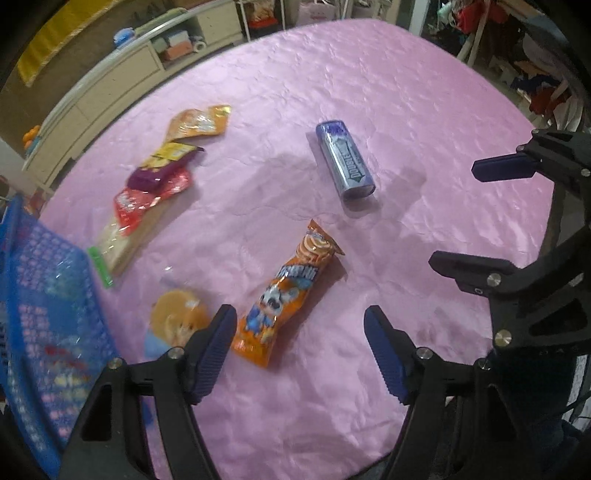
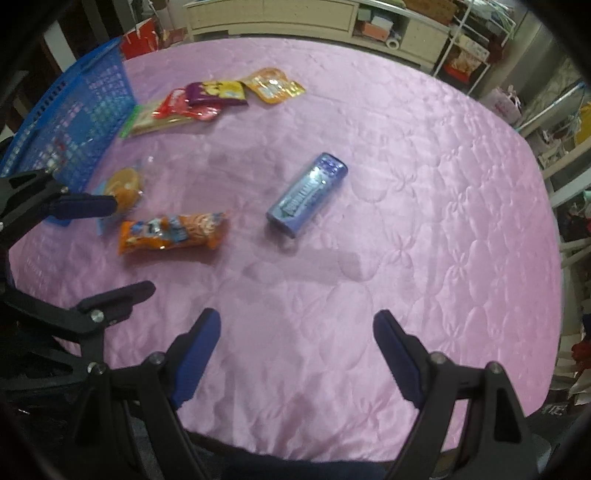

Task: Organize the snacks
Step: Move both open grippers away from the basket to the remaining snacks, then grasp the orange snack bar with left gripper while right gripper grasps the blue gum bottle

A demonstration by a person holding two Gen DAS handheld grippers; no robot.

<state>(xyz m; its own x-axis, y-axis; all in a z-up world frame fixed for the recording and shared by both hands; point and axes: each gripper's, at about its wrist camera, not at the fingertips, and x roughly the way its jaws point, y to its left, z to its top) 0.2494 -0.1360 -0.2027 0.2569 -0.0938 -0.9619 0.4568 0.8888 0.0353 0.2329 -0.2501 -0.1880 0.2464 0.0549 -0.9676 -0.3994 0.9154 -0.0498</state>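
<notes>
An orange snack pack point(image 1: 288, 295) point(image 2: 171, 230) lies on the pink table just ahead of my open, empty left gripper point(image 1: 300, 347). A round orange cookie pack point(image 1: 175, 317) point(image 2: 123, 186) lies left of it, beside the blue basket point(image 1: 48, 325) point(image 2: 70, 114). A blue gum box point(image 1: 345, 160) point(image 2: 306, 194) lies mid-table. A pile of packets point(image 1: 159, 177) point(image 2: 207, 98) lies further back. My right gripper point(image 2: 297, 350) is open and empty, above bare cloth; it also shows in the left wrist view point(image 1: 458, 214).
The pink quilted tablecloth point(image 2: 424, 221) covers a round table. Shelves and a cabinet point(image 2: 295, 18) stand behind it. Clutter lies beyond the right edge.
</notes>
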